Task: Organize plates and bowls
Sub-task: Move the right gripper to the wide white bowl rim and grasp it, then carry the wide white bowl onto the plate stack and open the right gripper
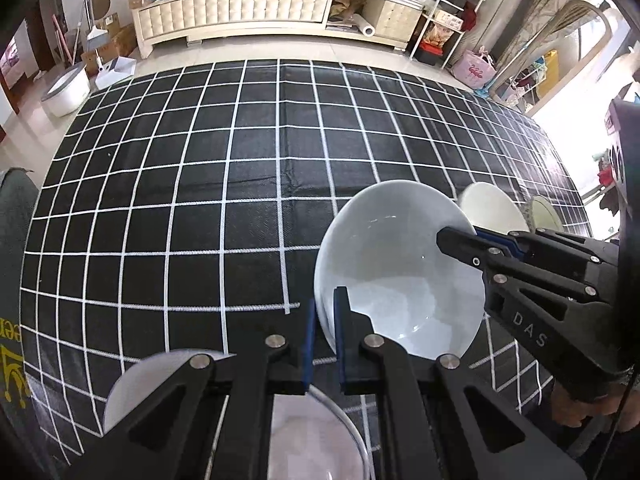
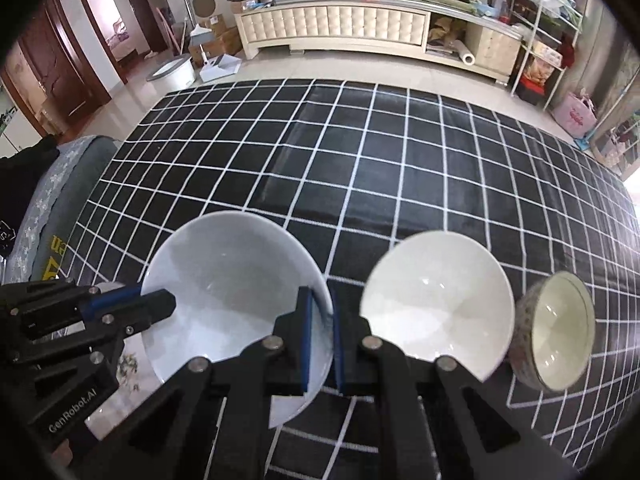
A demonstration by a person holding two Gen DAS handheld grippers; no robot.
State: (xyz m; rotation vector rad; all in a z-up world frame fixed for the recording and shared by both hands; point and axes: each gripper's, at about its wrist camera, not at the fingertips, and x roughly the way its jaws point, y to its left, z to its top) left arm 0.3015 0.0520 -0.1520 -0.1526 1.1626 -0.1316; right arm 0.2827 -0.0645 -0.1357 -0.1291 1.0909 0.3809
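White bowl (image 2: 236, 292): gripped at opposite rims by my left claw (image 1: 322, 336) and right claw (image 2: 322, 336), both clamped tight, tilted over the checked surface (image 1: 180, 200). Beside it: cream bowl (image 2: 436, 304), patterned bowl (image 2: 560, 328).

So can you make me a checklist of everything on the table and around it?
Surface: black tablecloth with white grid lines.
Job's things: big white bowl gripped on both rims; cream bowl and small patterned bowl on the cloth to its right; glass bowl and white plate near the left gripper.
Clutter: nothing seen.
Grippers: left gripper and right gripper both shut on the big white bowl.
Cables: nothing seen.
Surroundings: long cream cabinet, wire shelf, pink bag.
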